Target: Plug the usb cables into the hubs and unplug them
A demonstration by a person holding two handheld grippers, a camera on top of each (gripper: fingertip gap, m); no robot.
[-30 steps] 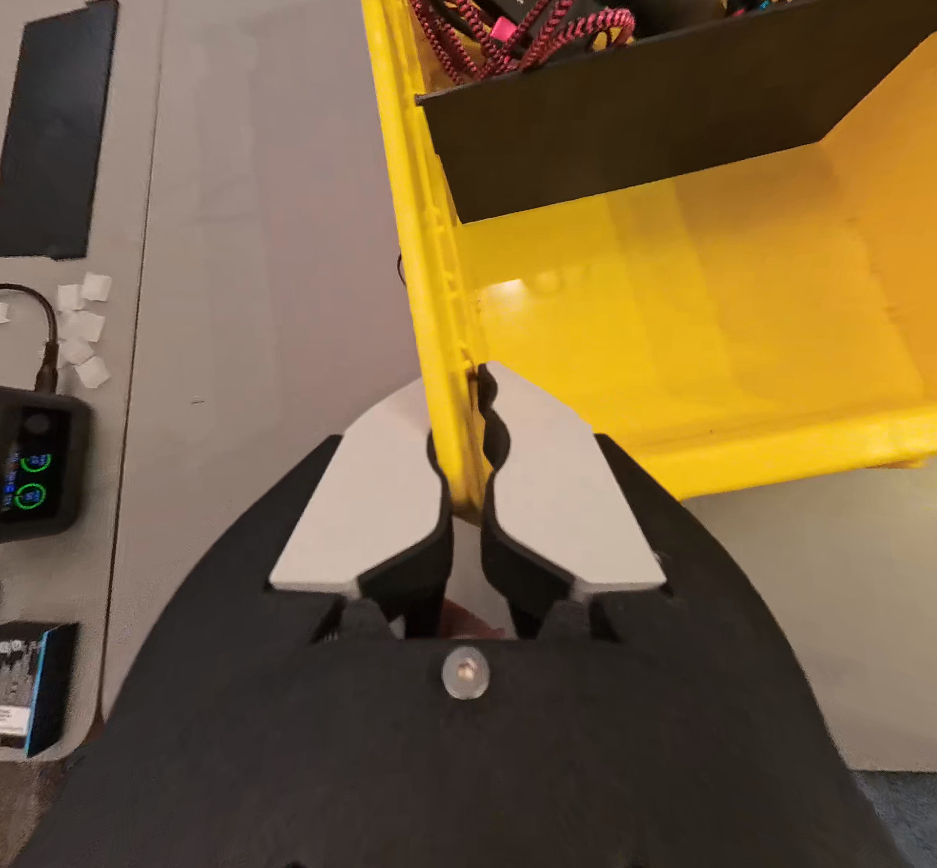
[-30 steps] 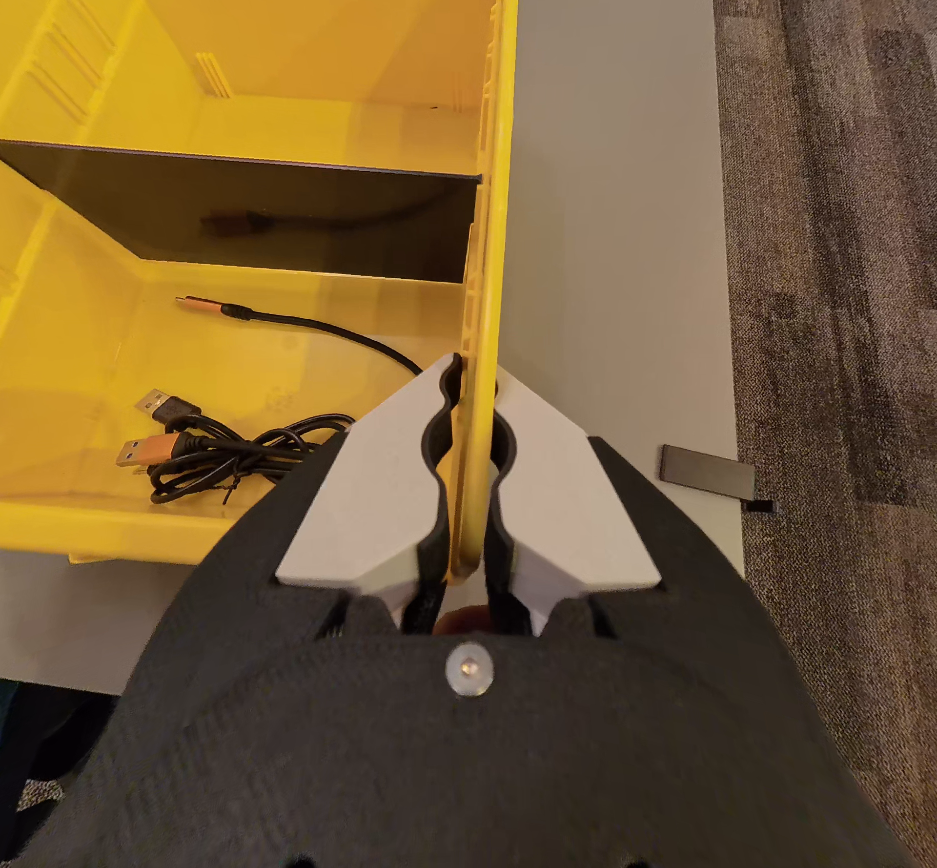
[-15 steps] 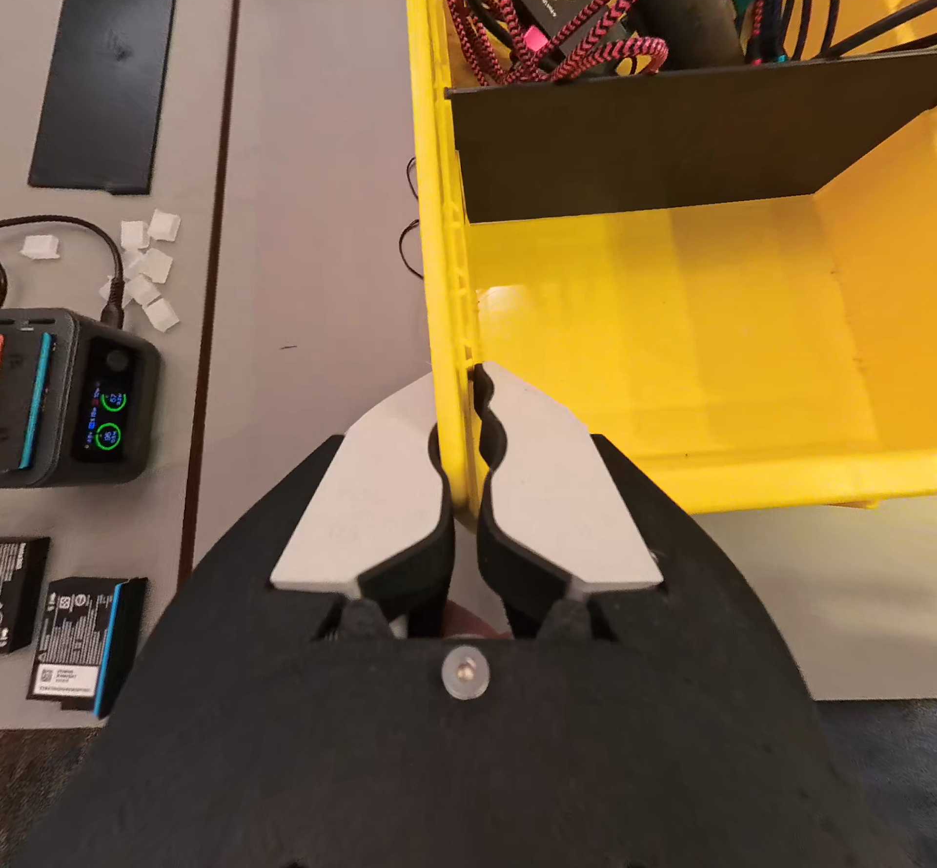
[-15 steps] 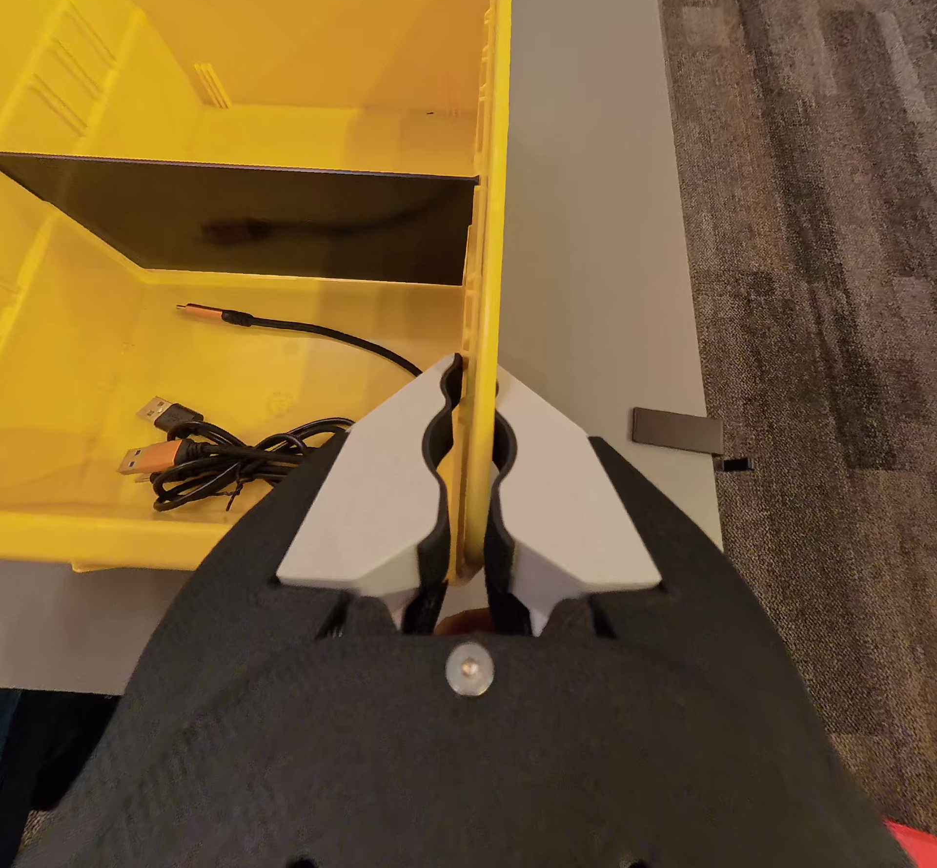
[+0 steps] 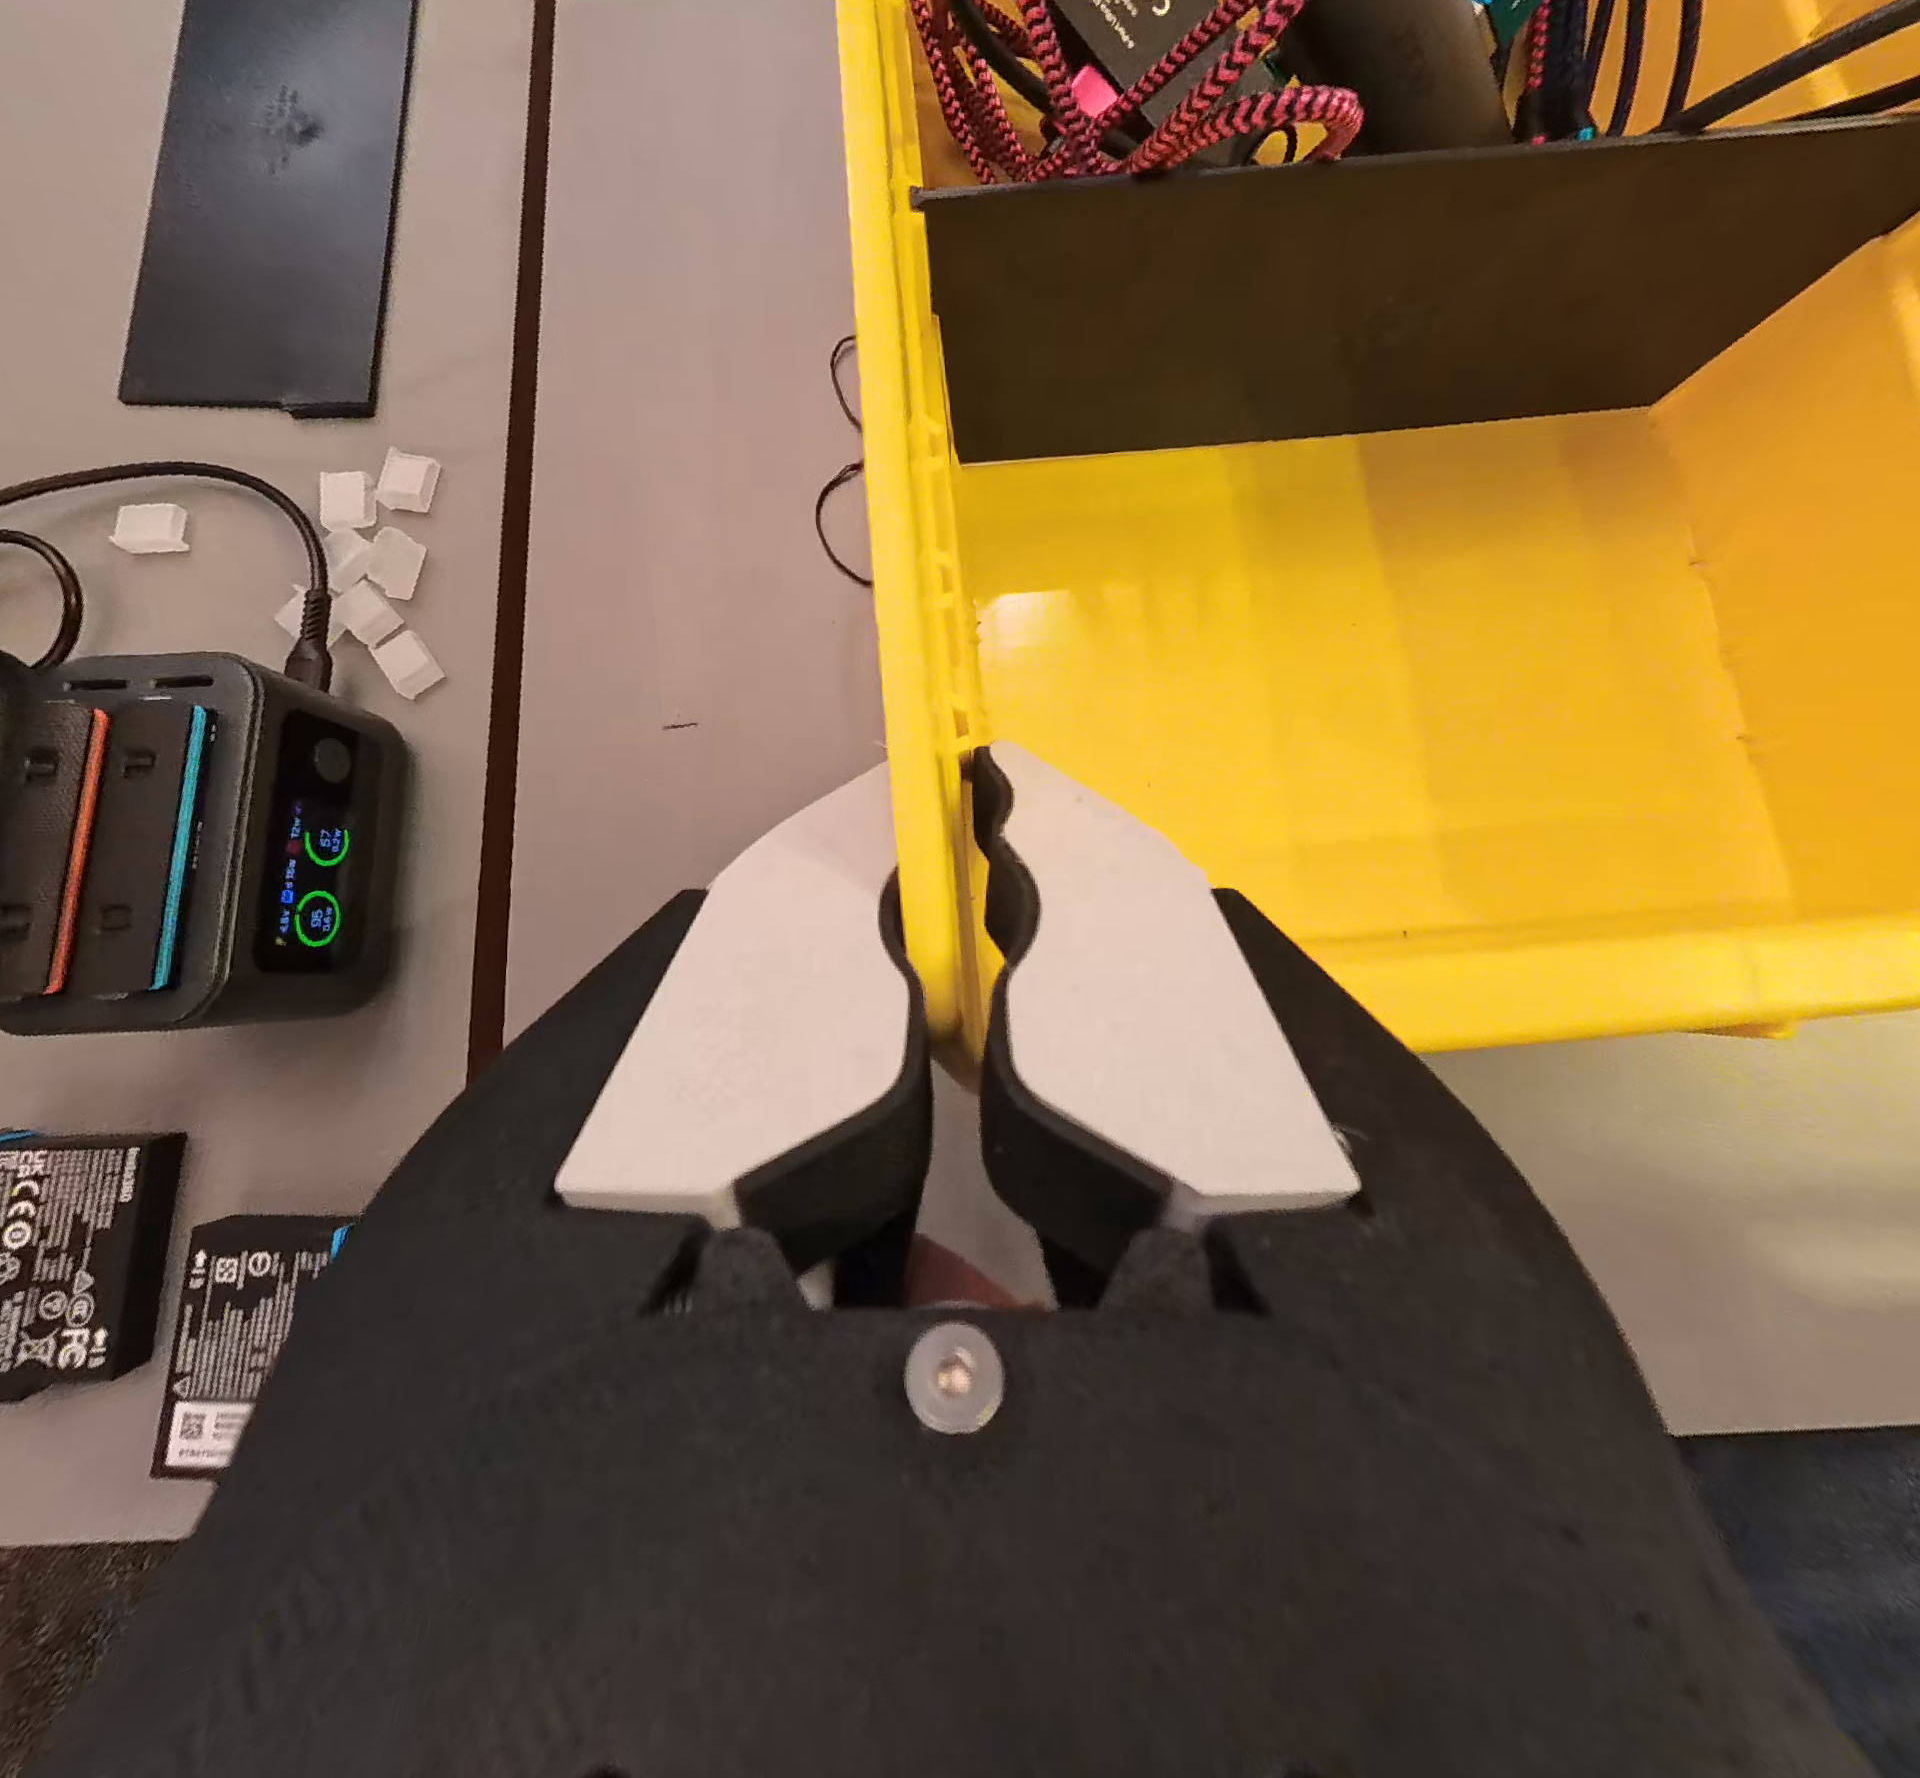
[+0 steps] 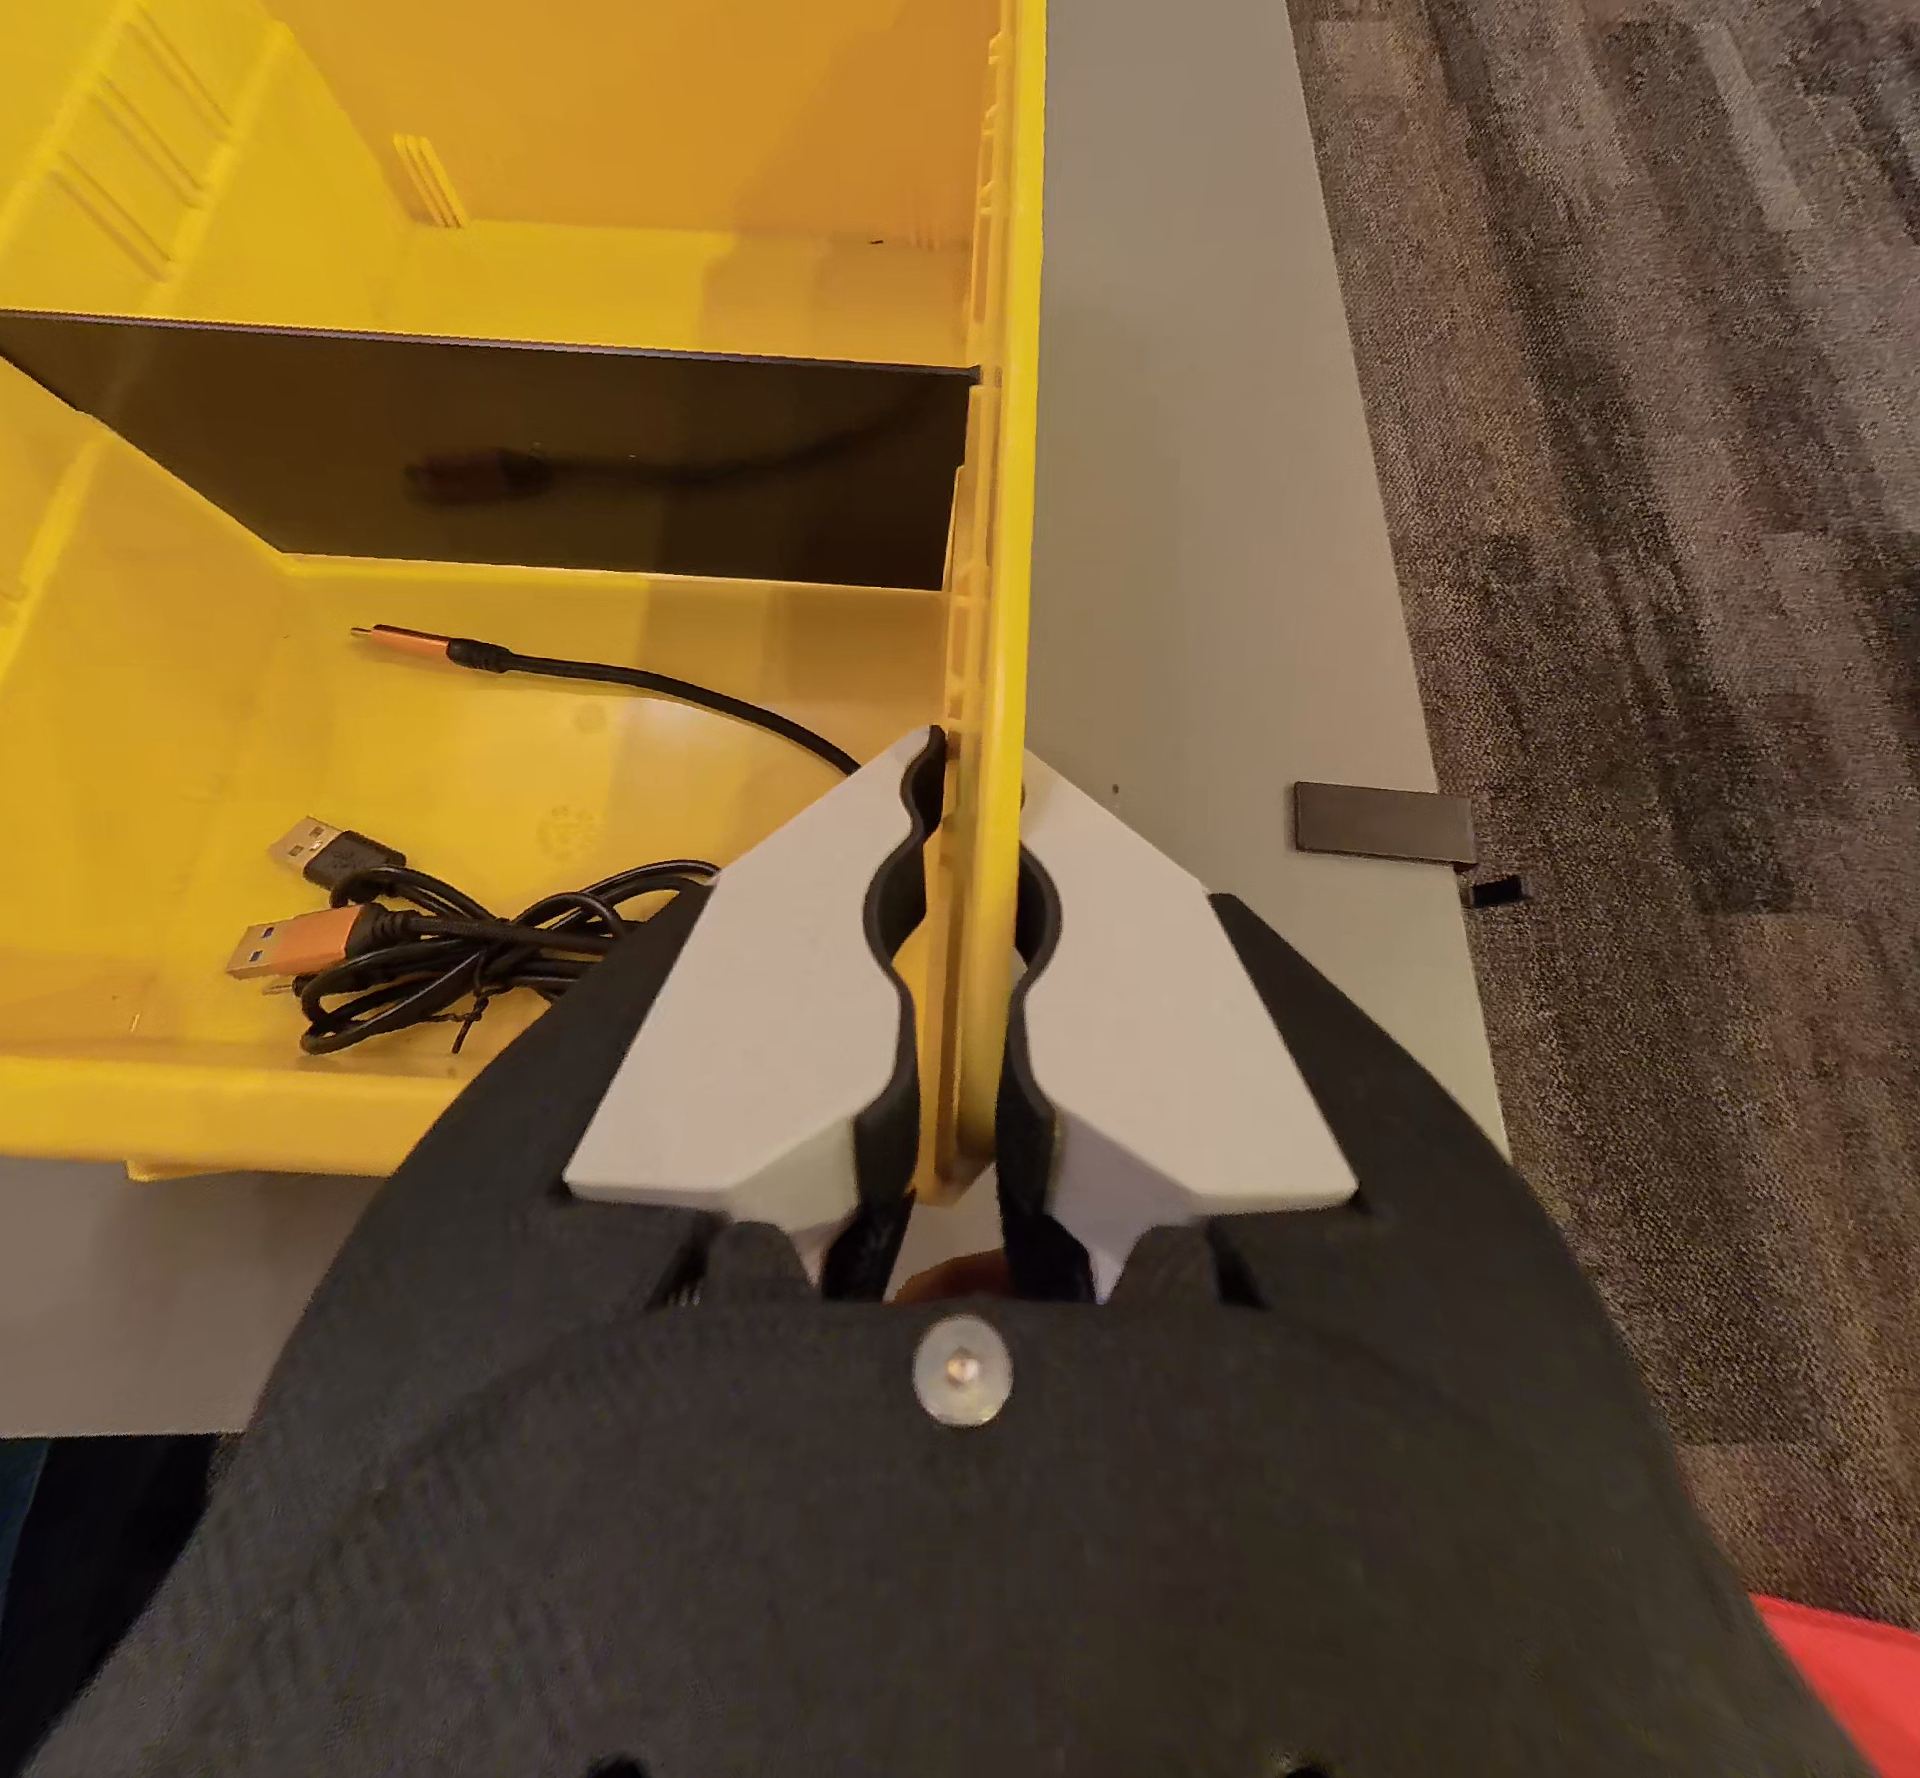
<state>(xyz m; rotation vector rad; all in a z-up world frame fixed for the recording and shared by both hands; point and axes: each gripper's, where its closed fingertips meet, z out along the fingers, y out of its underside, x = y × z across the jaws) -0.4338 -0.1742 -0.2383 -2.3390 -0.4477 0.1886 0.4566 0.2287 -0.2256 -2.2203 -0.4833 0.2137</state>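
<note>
Left gripper (image 5: pixel 948 881) and right gripper (image 6: pixel 975 881) each clamped on opposite walls of yellow plastic divided bin (image 5: pixel 1455 689); black USB cables (image 6: pixel 457 949) inside, left of right fingers.

The pale grey desk (image 5: pixel 686 294) carries a yellow plastic divided bin (image 5: pixel 1351 720), a flat black panel (image 5: pixel 281 139), a dark charger block (image 5: pixel 208 845), small white caps (image 5: pixel 374 544) and black battery packs (image 5: pixel 73 1261).

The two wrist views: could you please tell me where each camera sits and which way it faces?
Left wrist view: on the left gripper, looking forward and down along its fingers, shut on the yellow bin's left wall; grey table beside.
Right wrist view: on the right gripper, looking likewise, shut on the bin's right wall; black cables inside, carpet beyond.
Shared: the bin and its black divider.
</note>
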